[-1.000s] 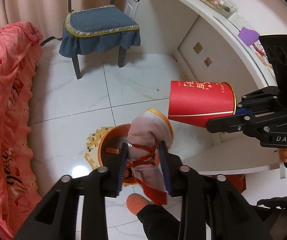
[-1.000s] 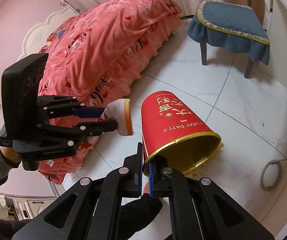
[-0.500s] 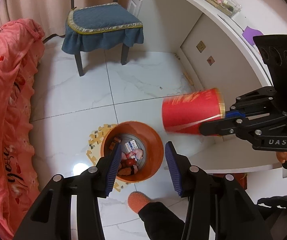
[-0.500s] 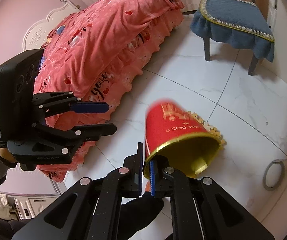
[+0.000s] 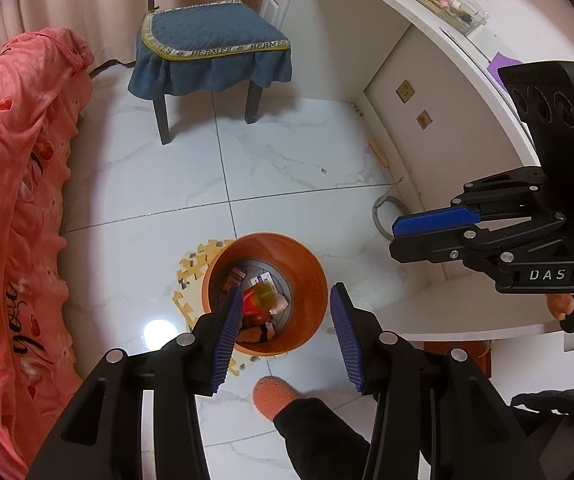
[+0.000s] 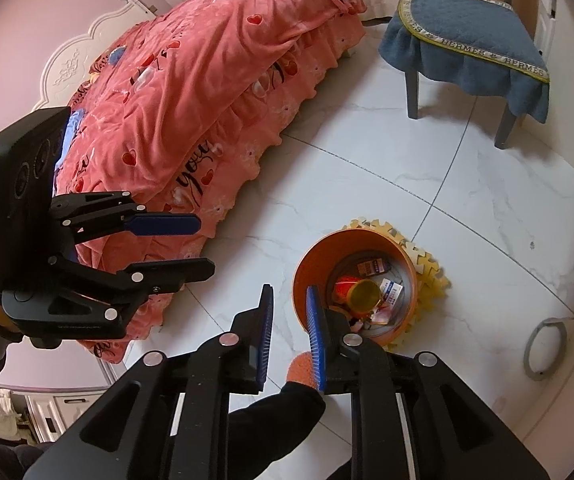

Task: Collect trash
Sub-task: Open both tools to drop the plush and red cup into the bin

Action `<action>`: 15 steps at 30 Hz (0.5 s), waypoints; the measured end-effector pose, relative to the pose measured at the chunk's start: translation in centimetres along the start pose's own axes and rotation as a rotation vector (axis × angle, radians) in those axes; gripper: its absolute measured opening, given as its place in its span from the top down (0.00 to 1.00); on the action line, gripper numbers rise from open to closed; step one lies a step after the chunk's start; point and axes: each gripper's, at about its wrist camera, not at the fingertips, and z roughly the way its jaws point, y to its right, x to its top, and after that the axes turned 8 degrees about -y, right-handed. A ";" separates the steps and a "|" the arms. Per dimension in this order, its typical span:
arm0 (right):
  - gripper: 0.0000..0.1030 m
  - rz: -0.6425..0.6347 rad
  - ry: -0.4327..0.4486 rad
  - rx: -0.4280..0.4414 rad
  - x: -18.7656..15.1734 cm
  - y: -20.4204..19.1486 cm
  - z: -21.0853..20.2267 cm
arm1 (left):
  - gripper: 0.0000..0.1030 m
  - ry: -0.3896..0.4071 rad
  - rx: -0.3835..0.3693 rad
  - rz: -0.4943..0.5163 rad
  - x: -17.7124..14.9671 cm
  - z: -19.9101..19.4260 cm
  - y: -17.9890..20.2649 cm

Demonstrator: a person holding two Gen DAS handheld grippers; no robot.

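Observation:
An orange trash bin [image 5: 307,276] [image 6: 311,256] stands on the white tiled floor on a yellow foam mat [image 6: 431,268]. Inside lie a red paper cup with a gold inside [image 6: 357,290] [image 5: 259,298], small boxes and wrappers. My left gripper [image 5: 285,326] is open and empty, right above the bin; it also shows at the left of the right wrist view [image 6: 183,244]. My right gripper [image 6: 289,320] is open and empty, above the bin's left rim; it also shows at the right of the left wrist view [image 5: 419,236].
A bed with a pink heart-print cover [image 6: 191,92] [image 5: 11,184] is on the left. A chair with a blue cushion [image 5: 207,44] [image 6: 471,36] stands beyond the bin. A white desk [image 5: 427,60] runs along the right. An orange-socked foot [image 5: 275,396] is near the bin. A grey ring [image 6: 545,348] lies by the desk.
My left gripper opened and the pink bundle dropped into the bin. Then my right gripper opened and the red cup fell into the bin too.

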 end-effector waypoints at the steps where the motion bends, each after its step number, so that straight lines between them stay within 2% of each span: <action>1: 0.82 0.000 0.003 0.000 0.0 0.0 -0.2 | 0.54 0.001 0.001 0.002 -0.1 0.0 0.0; 5: 0.81 0.001 0.015 -0.006 -0.5 0.1 -1.4 | 0.54 0.000 0.011 0.023 -0.1 -0.6 0.4; 6: 0.75 0.004 0.021 -0.008 -0.7 0.1 -1.9 | 0.52 0.001 0.014 0.026 -0.1 -0.8 0.6; 7: 0.65 0.007 0.028 -0.009 -0.8 0.1 -2.3 | 0.43 0.007 0.018 0.030 0.0 -1.1 0.9; 9: 0.52 0.013 0.047 -0.011 -1.2 0.2 -3.4 | 0.37 0.029 0.024 0.037 0.0 -1.9 1.4; 12: 0.47 0.018 0.067 -0.016 -1.9 0.3 -5.1 | 0.36 0.042 0.027 0.048 0.1 -2.9 2.3; 15: 0.41 0.021 0.090 -0.021 -2.6 0.5 -6.9 | 0.29 0.052 0.041 0.068 0.4 -3.8 3.5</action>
